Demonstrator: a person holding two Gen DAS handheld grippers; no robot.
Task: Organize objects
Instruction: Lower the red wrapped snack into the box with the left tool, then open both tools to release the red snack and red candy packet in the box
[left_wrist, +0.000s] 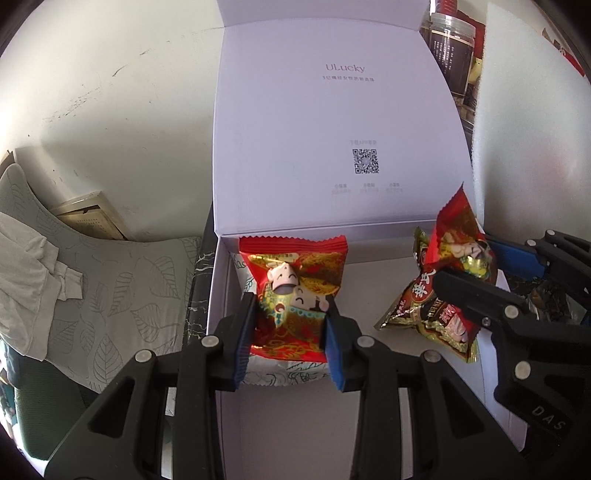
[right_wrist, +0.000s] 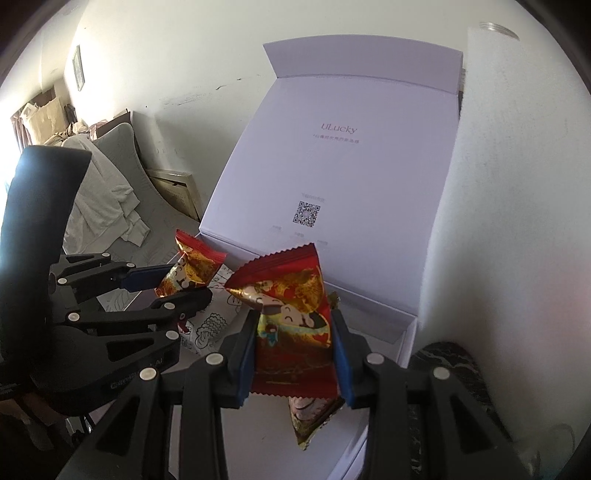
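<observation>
Left wrist view: the left gripper (left_wrist: 291, 332) is clenched on a red snack packet (left_wrist: 293, 295), its blue pads pressing the packet's two sides, so the packet stands upright between the fingers with its serrated top edge away from the camera. Just beyond and below the fingertips lies the open white box (left_wrist: 221, 295); a printed sheet (left_wrist: 280, 376) with line drawings shows on the box floor under the packet. Past the packet the box's raised lid (left_wrist: 332, 129) stands, marked "ULucky" with a QR code. Right of the fingers, the right gripper (left_wrist: 476, 273) reaches in, grasping a pair of snack packets (left_wrist: 443, 291), one red, one gold-edged.

From the right wrist view, the right gripper (right_wrist: 295, 354) grips the pair of snack packets (right_wrist: 291, 325) between its pads; the red one faces the camera and the second hangs behind and below it. Left of these fingers the left gripper (right_wrist: 177, 280) holds its red snack packet (right_wrist: 192, 269) over the printed sheet (right_wrist: 210, 325). Farther left sit a grey leaf-patterned cushion (left_wrist: 122, 284) and a white cloth (left_wrist: 29, 280).
</observation>
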